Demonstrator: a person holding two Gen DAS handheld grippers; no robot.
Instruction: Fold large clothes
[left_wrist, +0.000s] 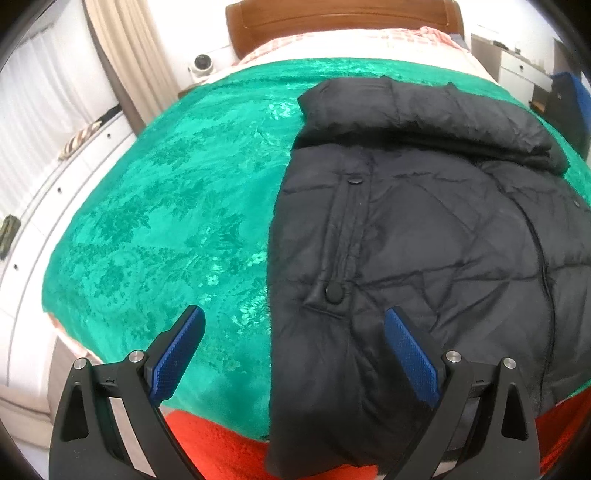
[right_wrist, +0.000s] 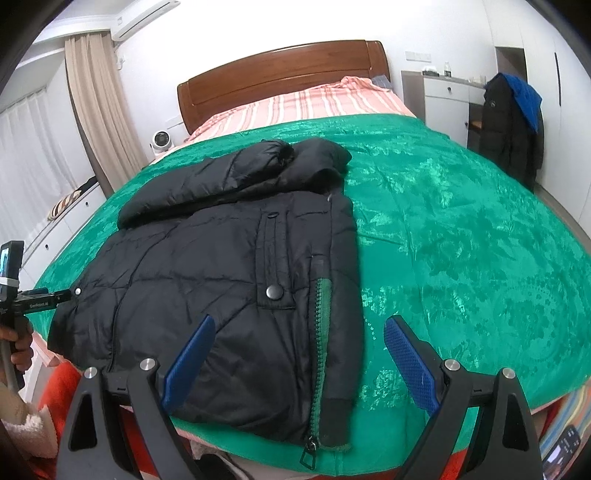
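- Black puffer jacket (right_wrist: 221, 280) lies flat on the green blanket (right_wrist: 461, 240), near the foot edge, w/ its hood/collar end toward the wooden headboard (right_wrist: 280, 74). Good spot: lots of bare blanket either side of jacket to work on.
- One sleeve (left_wrist: 424, 110) is laid across the jacket's top, so jacket is a compact block; I'd judge sides are in and a lengthwise fold is left.
- My left gripper (left_wrist: 295, 350) hangs over jacket's near-left edge, fingers spread wide, nothing between the pads, one finger over blanket, other over jacket. Reads as lining up on that edge, not gripping yet.
- My right gripper (right_wrist: 299, 354) sits over jacket's zip edge (right_wrist: 317, 332) near the hem, fingers also spread, empty, straddling the edge.
- Both at hem end of jacket bc, I guess, hem gets lifted toward the collar.
- Padded fabric is thick + slippery, so a deep bite at each corner seems wise.
- Other coat (right_wrist: 513, 122) hangs well right of jacket, off the bed.
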